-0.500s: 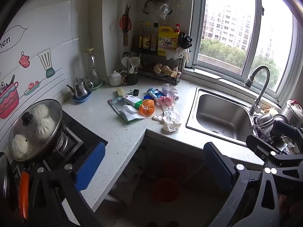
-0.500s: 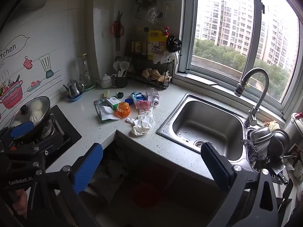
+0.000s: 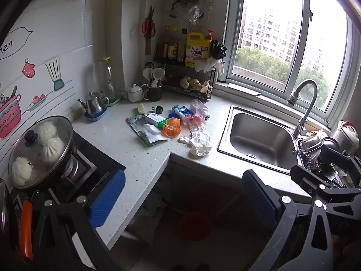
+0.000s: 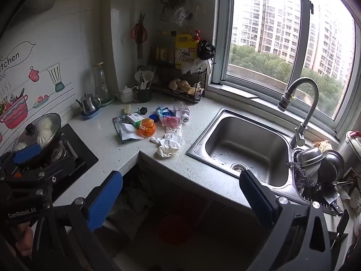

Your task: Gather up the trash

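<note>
A heap of trash lies on the corner worktop: crumpled white tissue (image 3: 199, 142) (image 4: 169, 143), an orange plastic cup (image 3: 172, 127) (image 4: 147, 127), a small green-and-white box (image 3: 155, 119) (image 4: 135, 118), a pink wrapper (image 3: 194, 119) (image 4: 170, 120), a blue packet (image 3: 180, 110) (image 4: 164, 112) and a clear bottle (image 3: 199, 109) (image 4: 181, 110). My left gripper (image 3: 182, 201) and right gripper (image 4: 180, 197) both hang open and empty, well short of the heap, above the floor gap. A dim red bin (image 3: 195, 225) (image 4: 173, 228) stands on the floor below.
A lidded pan of buns (image 3: 42, 151) sits on the hob at left. The steel sink (image 4: 243, 144) and tap (image 4: 302, 113) are at right, with piled dishes (image 4: 320, 162) beyond. A wire rack (image 3: 187, 83), kettle (image 3: 93, 107) and utensil mug (image 3: 154, 90) line the back.
</note>
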`<action>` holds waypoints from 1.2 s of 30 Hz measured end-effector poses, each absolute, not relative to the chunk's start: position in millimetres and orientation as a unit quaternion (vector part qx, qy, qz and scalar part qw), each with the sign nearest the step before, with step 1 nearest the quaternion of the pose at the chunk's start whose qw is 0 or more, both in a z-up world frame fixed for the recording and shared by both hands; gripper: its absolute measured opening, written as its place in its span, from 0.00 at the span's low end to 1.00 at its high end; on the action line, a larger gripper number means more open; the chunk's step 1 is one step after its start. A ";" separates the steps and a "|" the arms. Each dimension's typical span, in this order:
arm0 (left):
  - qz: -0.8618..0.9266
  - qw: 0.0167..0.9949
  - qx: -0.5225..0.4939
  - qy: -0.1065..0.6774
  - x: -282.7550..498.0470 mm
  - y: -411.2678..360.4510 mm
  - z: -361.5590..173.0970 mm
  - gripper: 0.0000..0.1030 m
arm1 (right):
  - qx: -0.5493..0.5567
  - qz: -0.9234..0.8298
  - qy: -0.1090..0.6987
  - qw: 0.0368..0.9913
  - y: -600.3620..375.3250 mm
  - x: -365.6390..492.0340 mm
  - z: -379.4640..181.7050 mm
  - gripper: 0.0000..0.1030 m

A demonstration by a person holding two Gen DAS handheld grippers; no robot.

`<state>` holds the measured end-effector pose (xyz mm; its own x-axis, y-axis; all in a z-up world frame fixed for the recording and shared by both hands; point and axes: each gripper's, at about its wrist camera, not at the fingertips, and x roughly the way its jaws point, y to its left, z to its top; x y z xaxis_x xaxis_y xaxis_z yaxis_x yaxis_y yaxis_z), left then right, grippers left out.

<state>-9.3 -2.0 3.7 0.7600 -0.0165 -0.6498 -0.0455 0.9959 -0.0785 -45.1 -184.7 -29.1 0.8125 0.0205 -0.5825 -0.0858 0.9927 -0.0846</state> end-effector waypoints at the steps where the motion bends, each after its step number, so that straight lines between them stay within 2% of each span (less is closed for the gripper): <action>1: 0.008 0.937 -0.045 0.347 -9.5 -2.3 3.8 1.00 | -0.054 0.027 0.305 0.950 -184.7 -45.1 -28.8 1.00; 36: -0.028 0.922 -0.047 0.384 -19.1 -1.4 -18.8 1.00 | -0.052 0.010 0.338 0.940 -183.3 -56.2 -41.4 1.00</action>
<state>-19.1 -1.4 -18.8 0.7038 -0.0878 -0.7049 0.0149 0.9939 -0.1088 -56.2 -183.3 -41.4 0.7708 -0.0170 -0.6368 -0.0532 0.9944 -0.0910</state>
